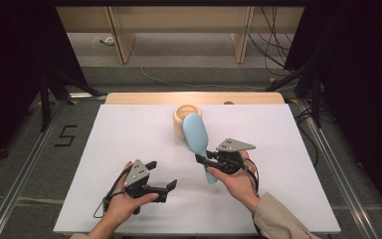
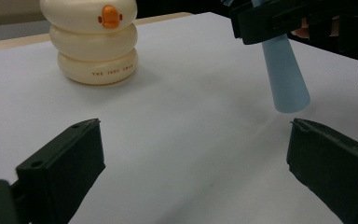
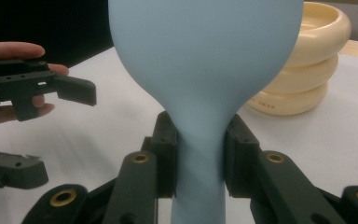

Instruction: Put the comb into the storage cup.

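High view: one blue hairbrush clamped in right claw, one cream holder, left claw gaping empty.

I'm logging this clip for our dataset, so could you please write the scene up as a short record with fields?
Setting: white table, person seated at the near edge
Right gripper: shut on the neck of the blue hairbrush, handle end pointing down at the table
Left gripper: open, holding nothing, beside the brush handle
Other item: cream ringed cup with an orange duck-bill mark, upright behind the brush head
Contact: whether the brush touches the cup cannot be told
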Demonstrator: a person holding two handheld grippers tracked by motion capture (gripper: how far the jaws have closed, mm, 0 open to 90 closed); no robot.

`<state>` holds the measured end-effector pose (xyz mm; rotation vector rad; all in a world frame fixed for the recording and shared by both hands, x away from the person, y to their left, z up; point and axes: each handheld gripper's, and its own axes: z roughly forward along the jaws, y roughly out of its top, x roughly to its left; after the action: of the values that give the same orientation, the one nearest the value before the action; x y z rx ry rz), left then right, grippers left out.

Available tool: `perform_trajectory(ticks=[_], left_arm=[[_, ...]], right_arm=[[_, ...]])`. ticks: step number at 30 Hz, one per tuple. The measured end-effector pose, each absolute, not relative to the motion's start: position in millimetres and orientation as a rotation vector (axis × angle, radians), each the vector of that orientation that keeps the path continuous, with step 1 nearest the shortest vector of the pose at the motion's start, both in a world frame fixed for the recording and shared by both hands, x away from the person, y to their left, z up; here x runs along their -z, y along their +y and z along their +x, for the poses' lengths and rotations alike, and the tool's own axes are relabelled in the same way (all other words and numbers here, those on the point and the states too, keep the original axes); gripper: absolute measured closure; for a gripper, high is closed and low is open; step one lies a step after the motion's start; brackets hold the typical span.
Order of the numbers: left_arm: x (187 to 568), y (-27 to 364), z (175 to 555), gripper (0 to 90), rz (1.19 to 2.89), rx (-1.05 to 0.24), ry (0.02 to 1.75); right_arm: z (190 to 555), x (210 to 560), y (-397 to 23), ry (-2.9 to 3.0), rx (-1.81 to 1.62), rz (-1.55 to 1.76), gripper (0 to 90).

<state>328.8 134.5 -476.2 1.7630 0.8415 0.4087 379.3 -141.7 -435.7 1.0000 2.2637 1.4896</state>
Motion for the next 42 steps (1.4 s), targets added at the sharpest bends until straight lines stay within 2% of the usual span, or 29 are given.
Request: perform_trajectory(ticks=[20, 42], left_arm=[[475.3, 91.3, 336.8, 7.0, 1.764, -0.318, 0.796], [479.6, 72.1, 346.0, 18.6, 1.731, -0.268, 0.782]], right_arm=[[375.6, 436.2, -131.1, 2.251, -1.528, 0.994, 70.4], [371.9, 438.8, -121.8, 2.255, -1.545, 0.970, 70.4]])
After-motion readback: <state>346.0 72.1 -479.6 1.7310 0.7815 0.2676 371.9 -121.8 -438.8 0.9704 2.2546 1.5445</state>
